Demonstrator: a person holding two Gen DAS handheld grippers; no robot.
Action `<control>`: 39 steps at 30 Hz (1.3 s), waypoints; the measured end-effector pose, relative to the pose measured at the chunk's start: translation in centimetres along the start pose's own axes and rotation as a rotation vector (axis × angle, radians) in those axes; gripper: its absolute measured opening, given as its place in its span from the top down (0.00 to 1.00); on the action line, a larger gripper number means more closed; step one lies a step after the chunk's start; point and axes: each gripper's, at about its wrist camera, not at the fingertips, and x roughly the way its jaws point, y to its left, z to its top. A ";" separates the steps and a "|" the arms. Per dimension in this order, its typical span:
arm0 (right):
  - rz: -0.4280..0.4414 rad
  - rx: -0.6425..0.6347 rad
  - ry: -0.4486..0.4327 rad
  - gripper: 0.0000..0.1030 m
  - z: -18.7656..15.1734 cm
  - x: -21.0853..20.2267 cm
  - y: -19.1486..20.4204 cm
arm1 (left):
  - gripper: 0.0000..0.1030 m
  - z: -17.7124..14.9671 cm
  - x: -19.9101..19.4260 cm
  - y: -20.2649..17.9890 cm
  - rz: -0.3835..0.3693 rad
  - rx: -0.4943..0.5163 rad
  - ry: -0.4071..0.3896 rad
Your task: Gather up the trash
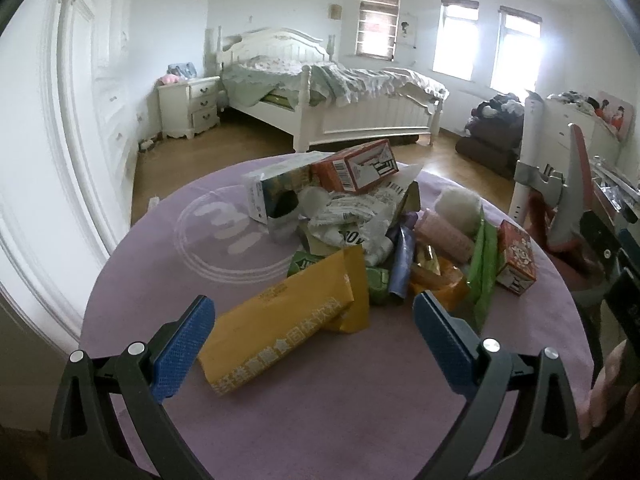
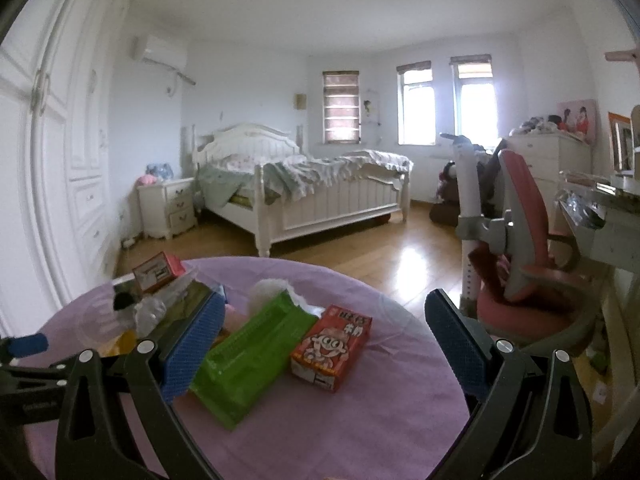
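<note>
A heap of trash lies on a round table under a purple cloth (image 1: 320, 392). Nearest my left gripper (image 1: 314, 314) is a yellow drink packet (image 1: 280, 328), lying between the open blue fingers without being gripped. Behind it sit an orange carton (image 1: 356, 166), crumpled white wrappers (image 1: 352, 216), a pink roll (image 1: 444, 232), a green pack (image 1: 484, 268) and a small red box (image 1: 516, 258). In the right wrist view, my right gripper (image 2: 324, 312) is open above the green pack (image 2: 252, 356) and the red cartoon box (image 2: 332, 350). The left gripper's blue tip (image 2: 28, 344) shows at the left edge.
A pink and grey chair (image 2: 524, 240) stands right of the table, beside a desk (image 2: 600, 224). Beyond are wood floor (image 2: 360, 252), a white bed (image 2: 304, 188), a nightstand (image 2: 168, 208) and a wardrobe (image 2: 52, 160) at left. Part of a hand (image 1: 608, 384) shows at the right edge.
</note>
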 end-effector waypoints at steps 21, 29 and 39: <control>-0.035 -0.009 -0.010 0.04 -1.7 -1.2 2.8 | 0.05 -0.2 0.5 -0.9 0.037 0.030 0.010; -0.041 -0.005 -0.010 0.04 -2.1 -2.0 3.1 | 0.05 -0.3 0.6 -0.6 0.033 0.024 0.021; -0.043 -0.002 -0.006 0.04 -1.5 -2.1 2.9 | 0.05 -0.1 0.7 -0.1 0.029 0.015 0.028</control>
